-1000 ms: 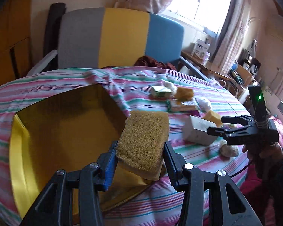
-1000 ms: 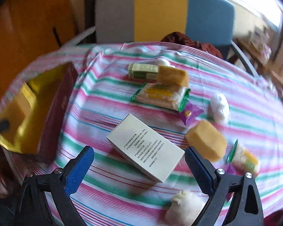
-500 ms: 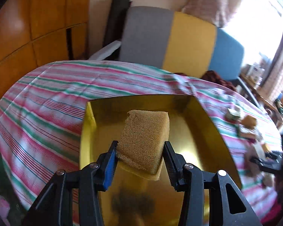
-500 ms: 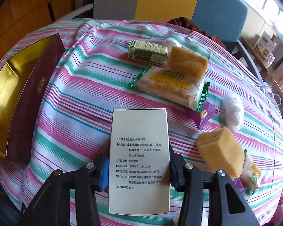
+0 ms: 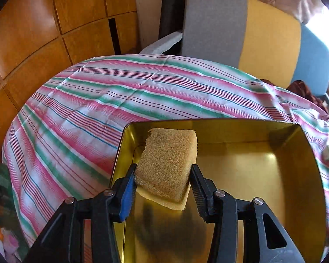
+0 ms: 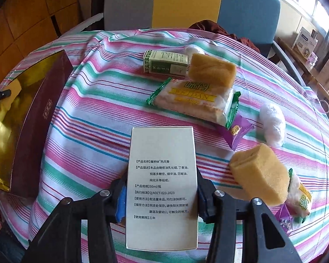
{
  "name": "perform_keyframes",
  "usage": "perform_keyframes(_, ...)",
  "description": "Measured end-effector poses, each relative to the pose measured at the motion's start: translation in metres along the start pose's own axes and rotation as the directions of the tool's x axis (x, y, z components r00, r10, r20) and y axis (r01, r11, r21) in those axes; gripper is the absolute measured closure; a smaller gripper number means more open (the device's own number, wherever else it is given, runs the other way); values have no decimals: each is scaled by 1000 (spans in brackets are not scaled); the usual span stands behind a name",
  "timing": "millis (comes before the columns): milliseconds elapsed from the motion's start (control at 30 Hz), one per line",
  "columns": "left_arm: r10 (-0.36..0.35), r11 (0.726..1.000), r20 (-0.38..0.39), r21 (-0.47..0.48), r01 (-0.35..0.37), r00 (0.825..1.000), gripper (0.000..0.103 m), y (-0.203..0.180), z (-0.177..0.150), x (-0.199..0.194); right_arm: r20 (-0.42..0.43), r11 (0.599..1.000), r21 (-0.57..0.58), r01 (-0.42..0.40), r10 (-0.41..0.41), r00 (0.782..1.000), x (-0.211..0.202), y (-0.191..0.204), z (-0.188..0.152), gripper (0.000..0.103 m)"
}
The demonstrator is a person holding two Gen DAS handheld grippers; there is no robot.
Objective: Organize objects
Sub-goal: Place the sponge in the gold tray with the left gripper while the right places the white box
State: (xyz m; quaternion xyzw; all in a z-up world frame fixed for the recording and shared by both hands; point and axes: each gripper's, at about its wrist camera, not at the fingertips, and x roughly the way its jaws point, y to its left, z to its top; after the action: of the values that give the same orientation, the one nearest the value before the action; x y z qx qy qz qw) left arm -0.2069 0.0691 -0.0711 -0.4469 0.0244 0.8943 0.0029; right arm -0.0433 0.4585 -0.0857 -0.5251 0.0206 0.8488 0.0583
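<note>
The coarse tan rectangular sponge (image 5: 167, 165) sits pinched at its near end between the pads of the left claw (image 5: 163, 188), which is clenched on it and holds it just inside the left wall of the gold-lined shallow gift box (image 5: 300, 153) — held low and well inside the rim, I judge, so that it drops in and not on the cloth. Apart from the sponge, the box shows nothing inside.

To the right of that box, over the striped bench (image 6: 94, 118), the right claw (image 6: 161, 197) grips a white printed carton (image 6: 161, 164) by its long sides — probably the next thing to go in. Beyond the carton lie a green-and-white small carton (image 6: 164, 64), two more tan sponges (image 6: 212, 69) and wrapped snacks (image 6: 193, 100).
</note>
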Motion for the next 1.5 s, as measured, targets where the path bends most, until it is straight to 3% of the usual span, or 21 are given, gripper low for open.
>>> perform_keyframes(167, 27, 1000, -34, 5, -27, 999, 54, -4, 11, 19, 3, 1000, -1, -4, 4, 1000, 1, -2, 0, 54)
perform_keyframes(267, 14, 1000, -29, -1, -14, 999, 45, -4, 12, 16, 5, 1000, -3, 0, 0, 1000, 1, -1, 0, 54)
perform_keyframes(433, -17, 999, 44, 30, 16, 999, 27, 0, 6, -13, 8, 1000, 11, -3, 3, 1000, 0, -3, 0, 54)
perform_keyframes(633, -58, 998, 122, 9, 58, 991, 23, 27, -9, -61, 3, 999, 38, 30, -31, 1000, -2, -5, 1, 54)
perform_keyframes(800, -75, 996, 182, -39, 83, 980, 22, 61, -36, -99, 65, 996, 94, 8, -14, 998, -39, 4, 13, 54)
perform_keyframes(933, -92, 992, 172, -72, 106, 981, 21, 81, -60, -110, 143, 997, 22, -68, 64, 988, -80, 49, 33, 54)
perform_keyframes(1067, -102, 987, 161, -109, 121, 982, 21, 97, -78, -116, 135, 978, -107, -182, 195, 971, -97, 118, 53, 54)
perform_keyframes(1233, -104, 980, 162, -151, 129, 981, 21, 116, -92, -121, 15, 927, -209, -313, 323, 946, -76, 216, 69, 54)
perform_keyframes(1367, -98, 977, 177, -169, 129, 979, 21, 130, -99, -124, -130, 903, -209, -375, 355, 926, -32, 284, 76, 54)
perform_keyframes(1500, -106, 972, 166, -188, 137, 980, 21, 141, -105, -122, -217, 903, -197, -382, 340, 915, 5, 329, 80, 54)
